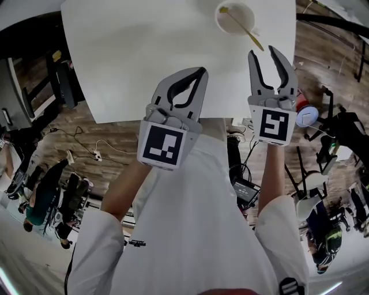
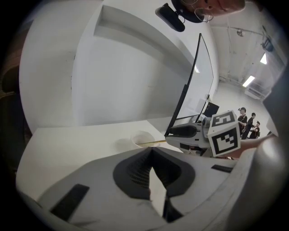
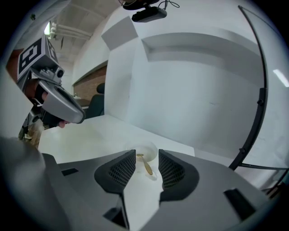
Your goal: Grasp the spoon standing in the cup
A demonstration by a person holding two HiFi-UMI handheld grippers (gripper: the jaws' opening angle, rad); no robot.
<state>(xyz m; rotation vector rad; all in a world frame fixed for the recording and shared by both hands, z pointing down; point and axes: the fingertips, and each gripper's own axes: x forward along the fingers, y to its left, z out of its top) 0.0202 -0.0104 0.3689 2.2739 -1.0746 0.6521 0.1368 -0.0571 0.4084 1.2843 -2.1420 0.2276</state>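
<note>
A white cup (image 1: 234,17) stands near the far right corner of the white table (image 1: 144,63). A yellowish spoon (image 1: 247,30) leans out of it toward me. My right gripper (image 1: 266,53) is open just short of the cup, and the spoon's handle end reaches the mouth of its jaws without touching the pads. In the right gripper view the spoon (image 3: 147,166) and cup (image 3: 145,150) show between the fingers of the right gripper (image 3: 146,159). My left gripper (image 1: 195,78) hovers shut and empty over the table's near edge. From the left gripper (image 2: 151,158) view, the cup (image 2: 142,137) is ahead.
A white wall panel (image 3: 194,90) rises behind the table. A black curved frame (image 2: 183,106) stands at the table's right end. Below the near edge lie wood floor, cables and chairs (image 1: 69,190). A round blue-rimmed object (image 1: 307,115) sits to the right. People (image 2: 248,122) stand far off.
</note>
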